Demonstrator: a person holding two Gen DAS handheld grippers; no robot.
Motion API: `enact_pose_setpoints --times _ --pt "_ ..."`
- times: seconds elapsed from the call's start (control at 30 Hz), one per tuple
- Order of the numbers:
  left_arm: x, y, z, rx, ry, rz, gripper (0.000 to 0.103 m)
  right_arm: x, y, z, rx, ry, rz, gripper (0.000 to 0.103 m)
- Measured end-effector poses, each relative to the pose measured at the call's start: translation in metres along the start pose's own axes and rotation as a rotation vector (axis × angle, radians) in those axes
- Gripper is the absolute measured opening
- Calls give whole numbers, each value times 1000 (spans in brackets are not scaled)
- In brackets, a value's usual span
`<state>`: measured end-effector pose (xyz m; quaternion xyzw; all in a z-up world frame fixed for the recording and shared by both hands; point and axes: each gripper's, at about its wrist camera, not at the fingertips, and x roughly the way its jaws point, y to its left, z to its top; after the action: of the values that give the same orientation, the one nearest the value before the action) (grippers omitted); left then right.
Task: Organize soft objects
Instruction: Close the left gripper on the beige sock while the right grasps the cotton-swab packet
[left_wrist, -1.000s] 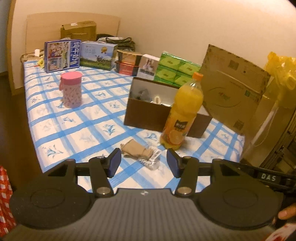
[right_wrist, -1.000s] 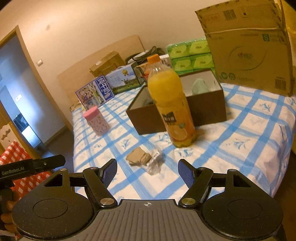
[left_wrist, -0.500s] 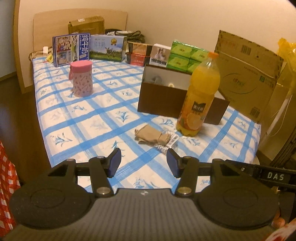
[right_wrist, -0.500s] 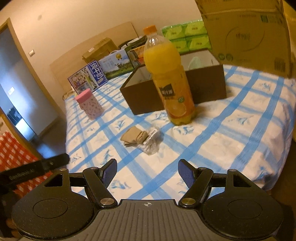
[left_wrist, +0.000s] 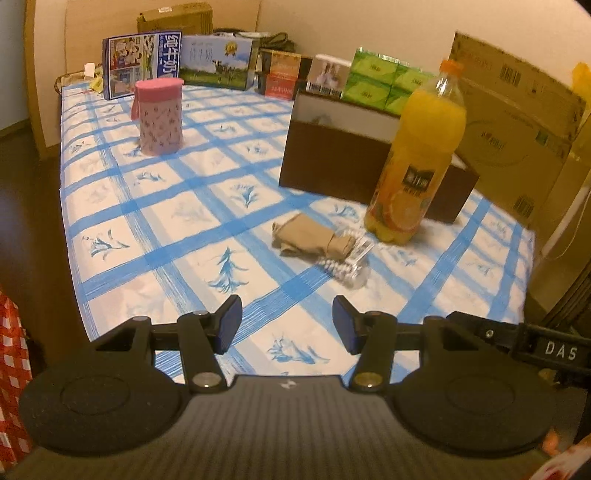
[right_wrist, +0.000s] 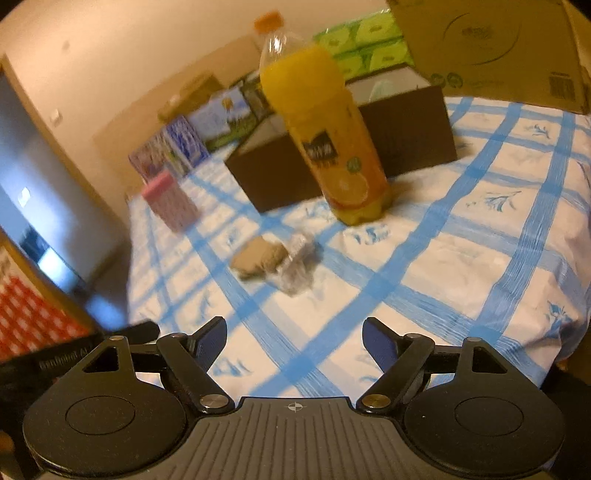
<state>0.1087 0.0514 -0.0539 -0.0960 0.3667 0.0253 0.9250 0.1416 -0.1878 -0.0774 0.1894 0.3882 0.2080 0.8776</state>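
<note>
A tan folded cloth (left_wrist: 308, 236) lies on the blue-checked bedspread (left_wrist: 177, 206), touching a small clear bag of beads (left_wrist: 347, 260) at its right. An open brown box (left_wrist: 343, 158) stands behind them. My left gripper (left_wrist: 287, 326) hovers open above the near edge of the bed, well short of the cloth, nothing between its fingers. In the right wrist view the cloth (right_wrist: 258, 258) and bag (right_wrist: 295, 273) lie ahead of my right gripper (right_wrist: 293, 341). Its jaws are opening with nothing between them.
An orange juice bottle (left_wrist: 417, 155) stands right of the cloth, in front of the box. A pink lidded cup (left_wrist: 159, 116) is at the left. Cartons and green tissue packs (left_wrist: 384, 85) line the back; a large cardboard box (left_wrist: 517, 122) stands at the right.
Both grippers have sunk lower toward the bed, so the cloth, bottle and box look closer and higher in view. The right jaws stand slightly wider than before.
</note>
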Motion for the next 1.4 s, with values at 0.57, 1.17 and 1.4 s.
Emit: enact_pose_setpoints --times 0.57,1.17,1.4 --pt "59 5 2 74 85 37 51 75 18 11 -266 14 -76 79" --pt "109 4 17 145 83 49 51 145 29 21 -429 21 -85 28" --pt "120 -4 21 218 69 29 56 122 -1 35 -371 -13 -180 25"
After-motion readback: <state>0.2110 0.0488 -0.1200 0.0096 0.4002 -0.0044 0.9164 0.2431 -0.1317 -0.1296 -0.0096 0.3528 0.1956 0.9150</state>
